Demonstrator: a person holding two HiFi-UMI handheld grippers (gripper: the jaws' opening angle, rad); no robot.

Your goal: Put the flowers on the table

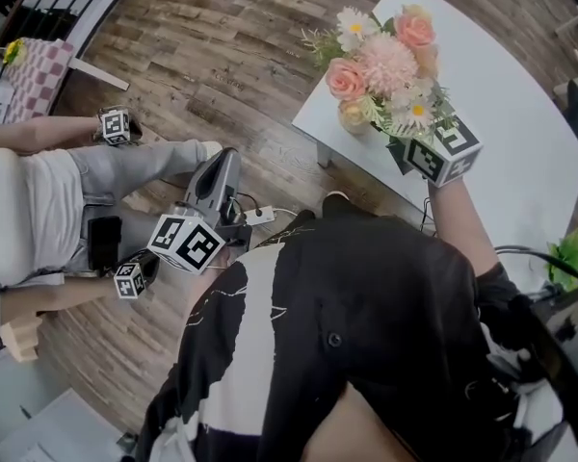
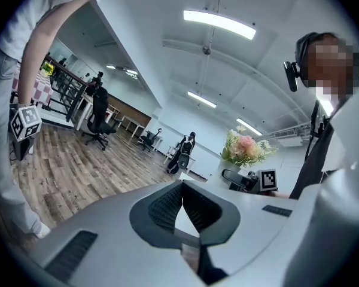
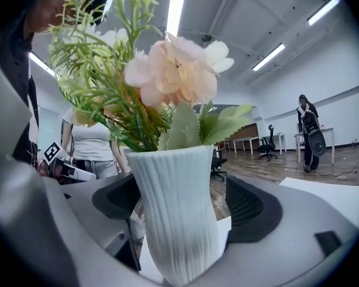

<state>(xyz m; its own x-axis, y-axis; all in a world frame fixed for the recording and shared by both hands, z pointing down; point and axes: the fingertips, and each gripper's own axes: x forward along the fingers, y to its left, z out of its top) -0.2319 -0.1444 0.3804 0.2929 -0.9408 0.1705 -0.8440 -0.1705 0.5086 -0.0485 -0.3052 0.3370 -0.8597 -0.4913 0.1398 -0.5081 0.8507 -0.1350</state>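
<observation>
One bunch of flowers (image 1: 385,65) stands in one white ribbed vase (image 3: 173,238), and the vase stands upright on the white counter (image 1: 520,114), close to the edge nearest the person. It sits straight ahead of the right gripper (image 3: 182,203), right between its jaws. Those jaws are spread, with a sliver of room showing between each pad and the vase wall, so nothing pinches it. The vase's long axis runs vertical, across the line along which the gripper points, so a straight pull back looks like the clean way out, since any sideways drift would likely nudge the vase. The left gripper (image 2: 182,190) is well apart from the counter, out over the wooden floor (image 1: 222,56), its jaws pressed together on nothing. Two more grippers show with a second person (image 1: 39,210) at the left.
</observation>
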